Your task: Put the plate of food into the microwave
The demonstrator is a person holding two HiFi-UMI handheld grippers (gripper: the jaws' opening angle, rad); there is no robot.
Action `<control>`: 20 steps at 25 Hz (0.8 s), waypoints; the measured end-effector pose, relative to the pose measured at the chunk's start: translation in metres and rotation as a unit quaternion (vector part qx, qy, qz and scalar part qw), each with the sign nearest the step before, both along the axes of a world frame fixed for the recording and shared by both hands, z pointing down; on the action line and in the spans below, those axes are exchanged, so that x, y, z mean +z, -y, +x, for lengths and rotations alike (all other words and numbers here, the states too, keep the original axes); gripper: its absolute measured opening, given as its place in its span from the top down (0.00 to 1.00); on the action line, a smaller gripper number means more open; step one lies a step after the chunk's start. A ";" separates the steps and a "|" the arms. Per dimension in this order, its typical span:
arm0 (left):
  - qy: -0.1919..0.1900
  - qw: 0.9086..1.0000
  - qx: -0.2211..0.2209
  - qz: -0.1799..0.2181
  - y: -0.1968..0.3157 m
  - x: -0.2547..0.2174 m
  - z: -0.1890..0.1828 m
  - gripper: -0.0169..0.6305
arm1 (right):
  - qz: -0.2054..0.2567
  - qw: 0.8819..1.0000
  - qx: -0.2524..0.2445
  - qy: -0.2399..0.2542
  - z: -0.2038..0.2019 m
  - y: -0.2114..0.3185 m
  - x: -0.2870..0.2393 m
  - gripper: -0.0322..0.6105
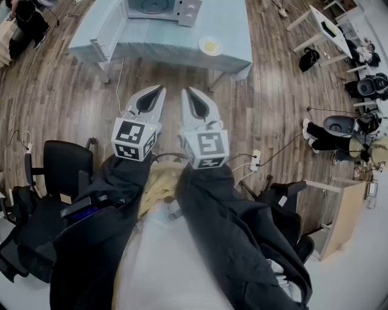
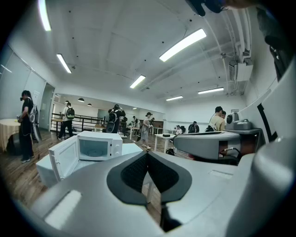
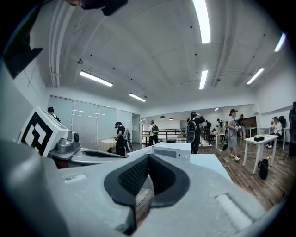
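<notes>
A white plate [image 1: 210, 45] with yellow food sits near the right front edge of a table draped in a pale blue cloth [image 1: 163, 42]. Behind it stands the white microwave [image 1: 163, 9], its door [image 1: 103, 30] swung open to the left. In the left gripper view the microwave [image 2: 99, 146] shows its empty cavity. My left gripper [image 1: 159, 89] and right gripper [image 1: 185, 91] hover side by side over the wooden floor, well short of the table. Both are shut with nothing between the jaws. The right gripper view shows the microwave [image 3: 173, 150] from its side; the plate is hidden there.
Black office chairs stand at my left [image 1: 63, 163] and right [image 1: 279, 206]. A power strip [image 1: 254, 160] and cables lie on the floor. White tables [image 1: 324, 27] stand at the far right. Several people [image 2: 115, 119] stand in the room behind the table.
</notes>
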State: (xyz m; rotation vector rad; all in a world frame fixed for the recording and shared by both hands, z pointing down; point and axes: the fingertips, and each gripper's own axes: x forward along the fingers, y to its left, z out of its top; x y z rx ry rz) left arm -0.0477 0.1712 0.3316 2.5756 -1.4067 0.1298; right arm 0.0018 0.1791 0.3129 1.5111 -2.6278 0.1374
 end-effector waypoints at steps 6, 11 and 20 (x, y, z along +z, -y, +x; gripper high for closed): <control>0.002 1.000 -0.002 -0.005 -0.003 0.006 -0.002 0.98 | -0.009 1.000 0.000 0.001 0.000 -0.004 0.008 0.97; 0.001 1.000 0.000 -0.010 -0.008 0.008 -0.004 0.98 | -0.021 1.000 0.007 0.009 0.000 -0.009 0.010 0.97; -0.006 1.000 0.009 -0.027 -0.019 0.018 -0.013 0.98 | -0.032 0.999 0.027 0.001 -0.005 -0.018 0.018 0.97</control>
